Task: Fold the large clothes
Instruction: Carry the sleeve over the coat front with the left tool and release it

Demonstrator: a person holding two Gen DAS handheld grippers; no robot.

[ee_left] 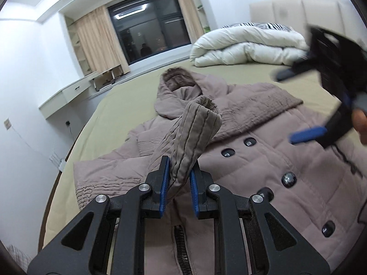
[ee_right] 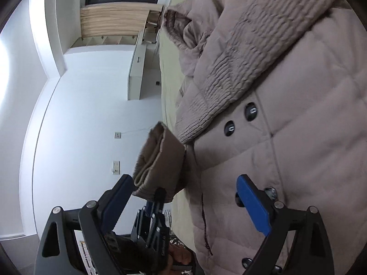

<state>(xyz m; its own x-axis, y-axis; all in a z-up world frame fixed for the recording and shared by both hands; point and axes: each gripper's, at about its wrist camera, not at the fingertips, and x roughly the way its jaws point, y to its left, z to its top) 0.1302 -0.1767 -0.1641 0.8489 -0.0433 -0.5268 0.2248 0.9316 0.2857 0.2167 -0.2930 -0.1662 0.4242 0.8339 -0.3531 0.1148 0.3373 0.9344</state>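
Your left gripper (ee_left: 180,178) is clamped on the quilted sleeve cuff (ee_left: 197,123), holding it lifted above the taupe padded coat (ee_left: 286,155) that lies spread, buttons up, on the olive-sheeted bed (ee_left: 128,100), its hood (ee_left: 176,87) pointing toward the window. To the right, your right gripper (ee_left: 307,135) hovers over the coat's buttoned front with its blue pads spread wide and nothing between them. Beyond it, a folded white duvet (ee_left: 250,45) sits against the headboard.
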